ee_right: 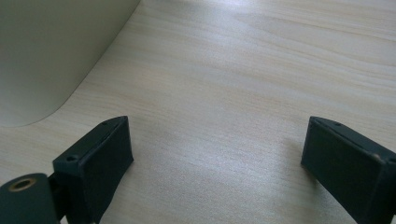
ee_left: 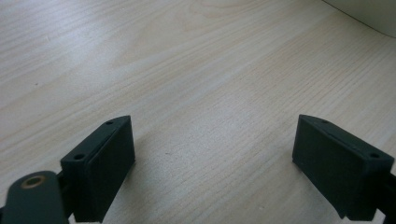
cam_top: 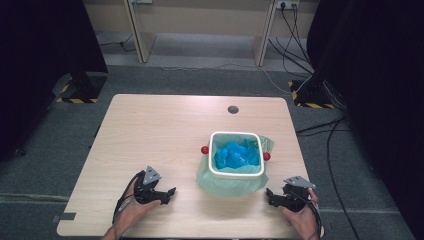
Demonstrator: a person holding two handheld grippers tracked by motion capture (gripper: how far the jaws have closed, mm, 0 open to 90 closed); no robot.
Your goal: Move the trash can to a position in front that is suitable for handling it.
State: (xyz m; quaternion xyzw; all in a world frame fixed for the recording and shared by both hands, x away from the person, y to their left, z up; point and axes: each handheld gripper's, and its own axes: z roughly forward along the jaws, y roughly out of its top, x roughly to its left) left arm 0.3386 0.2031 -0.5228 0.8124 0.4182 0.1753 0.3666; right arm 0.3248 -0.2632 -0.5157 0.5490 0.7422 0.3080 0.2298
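The white bin (cam_top: 236,172), lined with a green bag (cam_top: 220,182), stood on the worktop (cam_top: 150,130) between both claws. The left claw (cam_top: 169,196) and right claw (cam_top: 270,196) rested spread and empty, apart from it.

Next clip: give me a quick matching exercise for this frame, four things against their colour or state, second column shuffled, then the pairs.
Things:
1. bin
2. liner draped over the bin's outside
3. bag inside the bin
4. left tool

Colour or state:
A. bright blue, crumpled
B. open, nothing between its jaws
C. white, with a red knob on each side
D. pale green

Pairs: 1-C, 2-D, 3-A, 4-B
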